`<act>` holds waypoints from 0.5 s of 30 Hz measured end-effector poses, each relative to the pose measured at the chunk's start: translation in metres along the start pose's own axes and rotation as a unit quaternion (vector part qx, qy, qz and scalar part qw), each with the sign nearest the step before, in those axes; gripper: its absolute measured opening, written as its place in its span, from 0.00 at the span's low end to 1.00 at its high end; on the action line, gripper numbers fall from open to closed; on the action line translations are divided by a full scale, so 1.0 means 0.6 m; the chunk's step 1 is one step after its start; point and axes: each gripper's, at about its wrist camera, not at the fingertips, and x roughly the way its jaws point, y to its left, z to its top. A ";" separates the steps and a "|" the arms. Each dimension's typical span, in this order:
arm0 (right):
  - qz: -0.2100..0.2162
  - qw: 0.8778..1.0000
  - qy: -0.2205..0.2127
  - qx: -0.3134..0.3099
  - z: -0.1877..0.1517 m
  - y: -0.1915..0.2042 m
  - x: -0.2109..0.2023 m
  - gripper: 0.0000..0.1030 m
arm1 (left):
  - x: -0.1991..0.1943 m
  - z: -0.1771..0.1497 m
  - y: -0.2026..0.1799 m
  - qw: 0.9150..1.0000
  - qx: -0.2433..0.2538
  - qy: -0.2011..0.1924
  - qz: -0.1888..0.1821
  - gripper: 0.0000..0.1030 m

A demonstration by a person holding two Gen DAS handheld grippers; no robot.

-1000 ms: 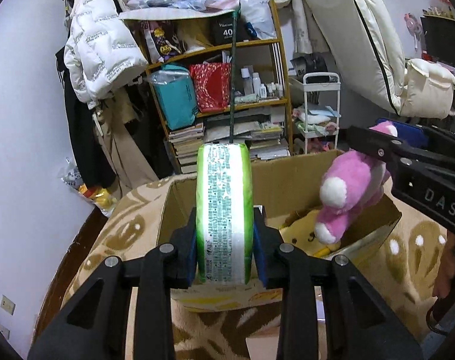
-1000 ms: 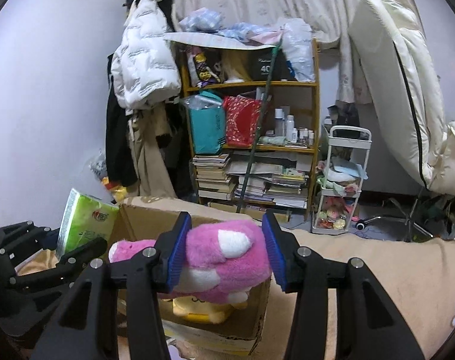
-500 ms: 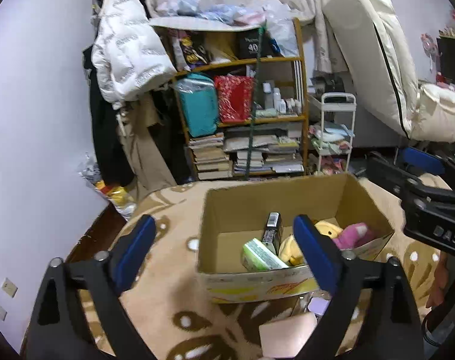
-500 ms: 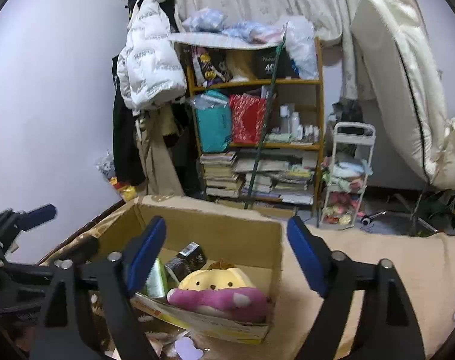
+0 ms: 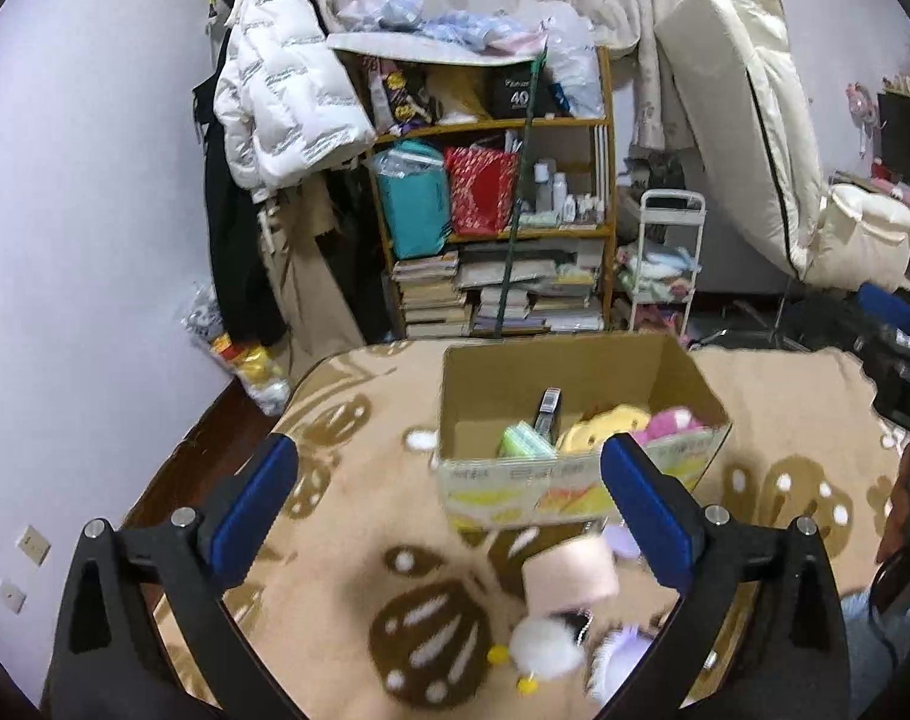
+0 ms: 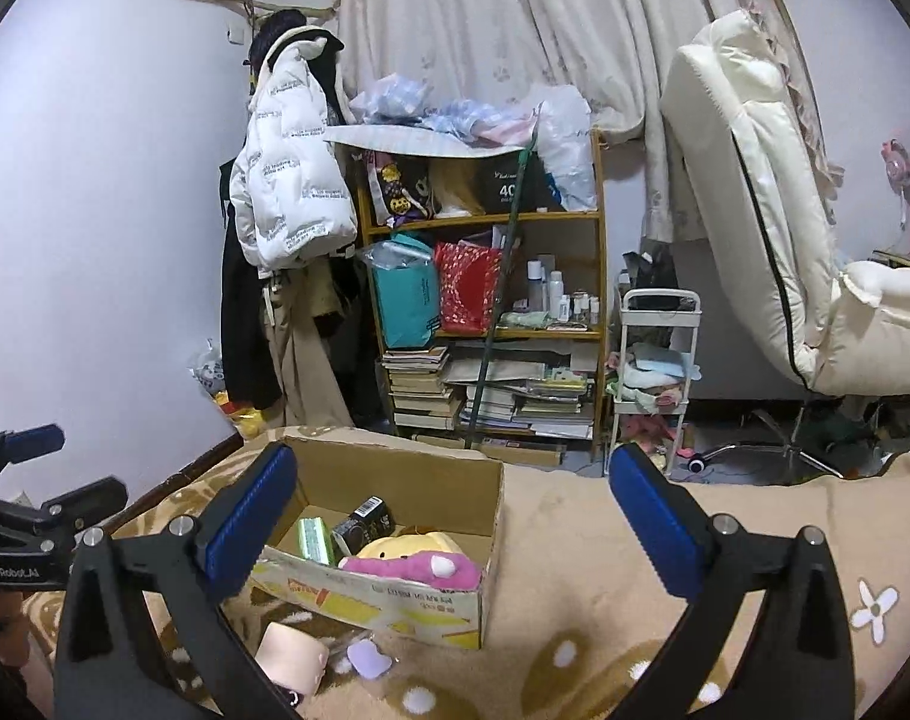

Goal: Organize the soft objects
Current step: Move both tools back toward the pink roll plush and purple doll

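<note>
A cardboard box [image 5: 575, 492] stands on a beige patterned blanket [image 5: 347, 468]. Inside lie a green tissue pack [image 5: 524, 441], a yellow plush [image 5: 605, 423], a pink plush [image 5: 668, 423] and a dark packet [image 5: 548, 408]. The right wrist view shows the box [image 6: 395, 600], the tissue pack [image 6: 315, 539], the yellow plush [image 6: 404, 543] and the pink plush [image 6: 413, 569]. My left gripper [image 5: 446, 504] is open and empty, back from the box. My right gripper [image 6: 449, 516] is open and empty above the box's near side.
In front of the box lie a pink roll [image 5: 569, 576], a white fluffy toy [image 5: 545, 648] and a small purple item [image 6: 368, 659]. A cluttered bookshelf [image 5: 503, 228], a hanging white jacket [image 5: 287, 102], a small trolley [image 5: 665, 264] and a leaning mattress [image 5: 749, 120] stand behind.
Both grippers opened and let go: the tissue pack and the pink plush now lie in the box. Both grippers have drawn back and up from the box.
</note>
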 end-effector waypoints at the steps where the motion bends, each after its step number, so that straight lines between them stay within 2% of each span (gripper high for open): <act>1: 0.001 1.000 0.000 0.001 -0.001 0.001 -0.009 1.00 | -0.007 -0.007 0.004 1.000 -0.003 0.002 0.003 0.97; 15: -0.006 1.000 0.002 -0.027 -0.037 0.037 -0.088 1.00 | -0.044 -0.080 0.027 0.998 -0.023 0.057 0.017 0.97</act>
